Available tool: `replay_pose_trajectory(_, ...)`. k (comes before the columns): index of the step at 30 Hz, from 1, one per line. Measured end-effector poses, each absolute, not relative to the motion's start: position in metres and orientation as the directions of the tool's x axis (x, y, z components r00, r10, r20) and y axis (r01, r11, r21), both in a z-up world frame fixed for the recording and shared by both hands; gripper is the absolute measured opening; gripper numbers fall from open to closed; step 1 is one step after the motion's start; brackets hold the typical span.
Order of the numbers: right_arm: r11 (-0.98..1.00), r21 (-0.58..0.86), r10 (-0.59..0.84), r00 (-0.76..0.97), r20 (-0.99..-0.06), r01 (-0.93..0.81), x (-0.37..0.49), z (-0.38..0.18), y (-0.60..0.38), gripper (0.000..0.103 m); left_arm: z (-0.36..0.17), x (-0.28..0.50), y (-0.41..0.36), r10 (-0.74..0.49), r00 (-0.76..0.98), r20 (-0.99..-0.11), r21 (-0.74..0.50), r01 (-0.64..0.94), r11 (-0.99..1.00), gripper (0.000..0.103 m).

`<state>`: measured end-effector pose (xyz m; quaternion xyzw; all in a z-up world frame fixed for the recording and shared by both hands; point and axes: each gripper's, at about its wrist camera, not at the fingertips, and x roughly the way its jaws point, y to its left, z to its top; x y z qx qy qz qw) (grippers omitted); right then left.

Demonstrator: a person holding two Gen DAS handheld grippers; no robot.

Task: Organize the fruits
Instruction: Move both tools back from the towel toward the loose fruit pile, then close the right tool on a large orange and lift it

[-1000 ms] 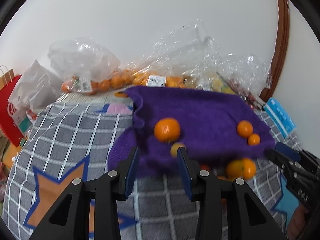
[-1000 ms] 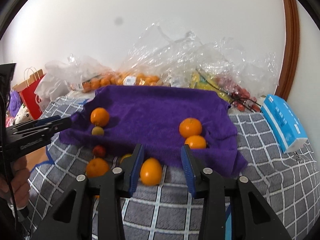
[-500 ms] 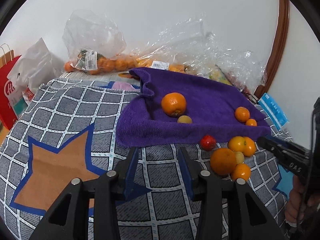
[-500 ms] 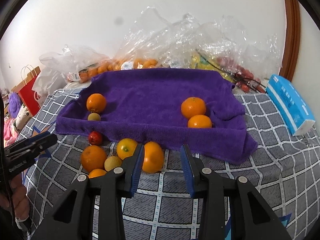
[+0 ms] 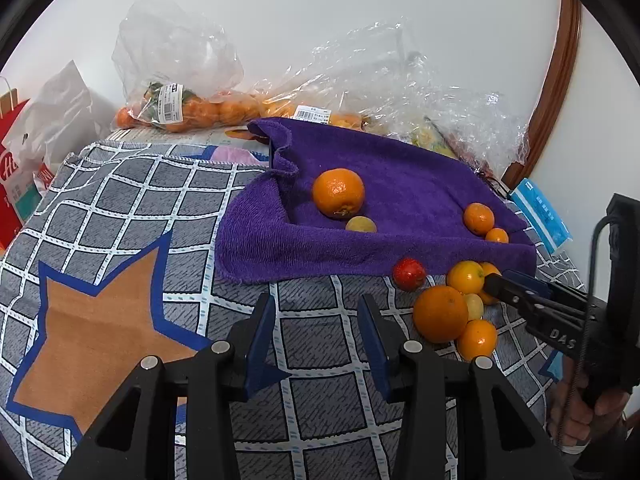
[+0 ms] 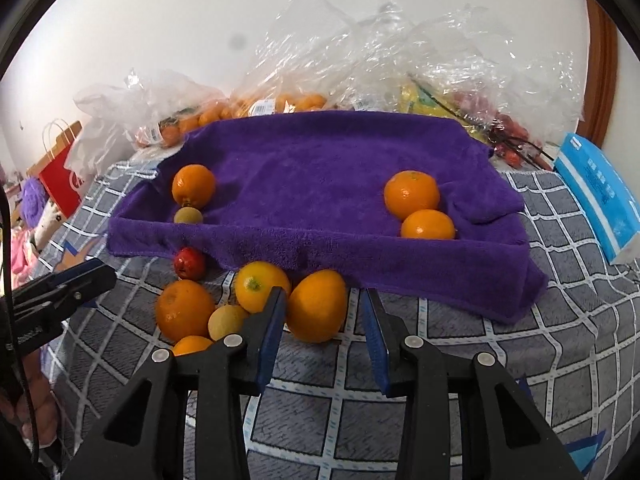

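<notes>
Right hand-held gripper nearer: jaws apart, empty, big orange just ahead-left of tips, before purple towel. Left hand-held gripper parted, empty, fruit pile off right.

Clear bags blur the fruit heaped behind the towel.

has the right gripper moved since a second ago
Yes. The right gripper has come down and in toward the loose oranges: the purple towel now sits higher in its view, and an orange lies just before its fingertips.
</notes>
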<state>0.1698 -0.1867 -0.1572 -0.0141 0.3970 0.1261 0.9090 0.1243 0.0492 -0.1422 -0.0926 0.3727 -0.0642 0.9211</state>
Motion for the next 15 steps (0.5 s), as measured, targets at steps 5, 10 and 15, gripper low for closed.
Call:
replay_pose_trajectory(5, 0.972, 0.056, 0.191, 0.631, -0.751, -0.228, 0.175, -0.164, -0.183, 0.033, -0.142, 0.124, 0.047, -0.198, 0.712, -0.674, -0.219, 0.064, 0.974, 0.041)
replay_pose_trajectory(10, 0.970, 0.125, 0.232, 0.642, -0.731, -0.208, 0.173, -0.163, -0.196, 0.033, -0.144, 0.125, 0.041, -0.227, 0.697, -0.680, -0.224, 0.098, 0.970, 0.041)
replay_pose_trajectory(15, 0.975, 0.118, 0.217, 0.670, -0.710, -0.191, 0.168, -0.159, -0.198, 0.033, -0.143, 0.125, 0.041, -0.248, 0.700, -0.670, -0.241, 0.110, 0.964, 0.041)
